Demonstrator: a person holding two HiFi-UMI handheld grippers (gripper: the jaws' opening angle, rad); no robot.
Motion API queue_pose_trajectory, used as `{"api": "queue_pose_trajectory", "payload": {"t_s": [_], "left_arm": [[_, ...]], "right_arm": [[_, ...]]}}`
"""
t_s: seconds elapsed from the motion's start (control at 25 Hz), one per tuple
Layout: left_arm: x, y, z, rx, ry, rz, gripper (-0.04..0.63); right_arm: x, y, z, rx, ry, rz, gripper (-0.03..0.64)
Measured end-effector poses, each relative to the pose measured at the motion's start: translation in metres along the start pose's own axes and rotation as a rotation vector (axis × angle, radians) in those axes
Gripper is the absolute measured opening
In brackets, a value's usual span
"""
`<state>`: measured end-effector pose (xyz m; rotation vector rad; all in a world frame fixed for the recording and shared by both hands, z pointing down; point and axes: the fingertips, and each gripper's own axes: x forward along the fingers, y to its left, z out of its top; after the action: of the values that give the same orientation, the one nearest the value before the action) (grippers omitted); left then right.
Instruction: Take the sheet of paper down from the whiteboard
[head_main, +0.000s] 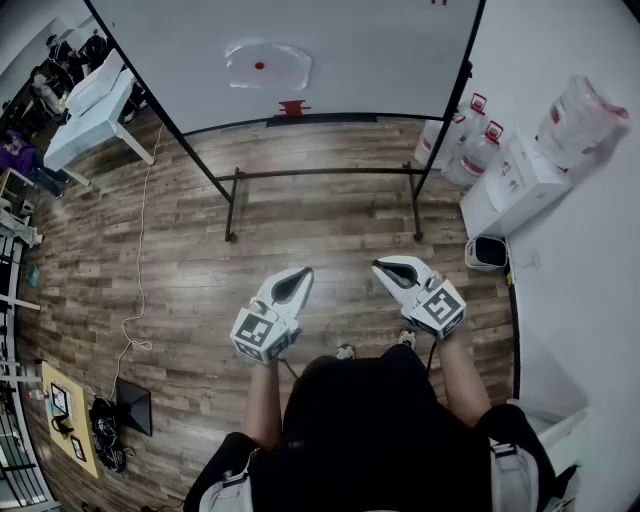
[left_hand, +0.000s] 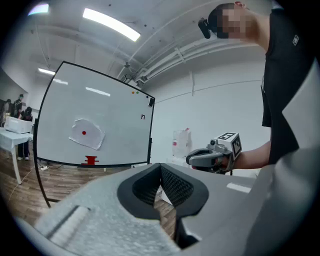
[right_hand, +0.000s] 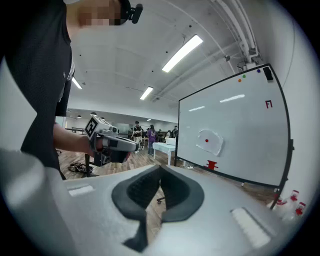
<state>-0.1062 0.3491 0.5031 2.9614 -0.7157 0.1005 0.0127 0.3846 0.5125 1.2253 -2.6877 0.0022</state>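
- Two grippers are held side by side above the wooden floor (head_main: 200, 260), both well short of the whiteboard (head_main: 380, 50).
- The left gripper (head_main: 298, 276) (left_hand: 160, 181) is seen with its jaws pressed together, and nothing is held between them.
- The right gripper (head_main: 386, 266) (right_hand: 159, 186) is likewise closed on nothing.
- The sheet of paper (head_main: 285, 62) (left_hand: 92, 135) (right_hand: 212, 142) is pinned flat to the whiteboard by a red magnet (head_main: 260, 66), well ahead of both claws, nearer the left claw's line.
- A red object (head_main: 292, 107) is seen on the board's bottom ledge, just below the sheet.
- Water bottles (head_main: 478, 150) are stood beyond the right claw, off to its right.
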Motion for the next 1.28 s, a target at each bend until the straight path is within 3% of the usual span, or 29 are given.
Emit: {"api": "queue_pose_trajectory", "payload": {"t_s": [0.88,1.28], "left_arm": [[-0.029,0.018,0.003,-0.022,-0.011,0.04,0.011],[-0.025,0.025,-0.006,-0.047,0.025,0.042,0.011]], "right_arm": [[0.013,0.009,0.005,0.023,-0.012,-0.003,0.003],[0.015,-0.003,-0.007,0.072,0.014,-0.026,0.003]]}}
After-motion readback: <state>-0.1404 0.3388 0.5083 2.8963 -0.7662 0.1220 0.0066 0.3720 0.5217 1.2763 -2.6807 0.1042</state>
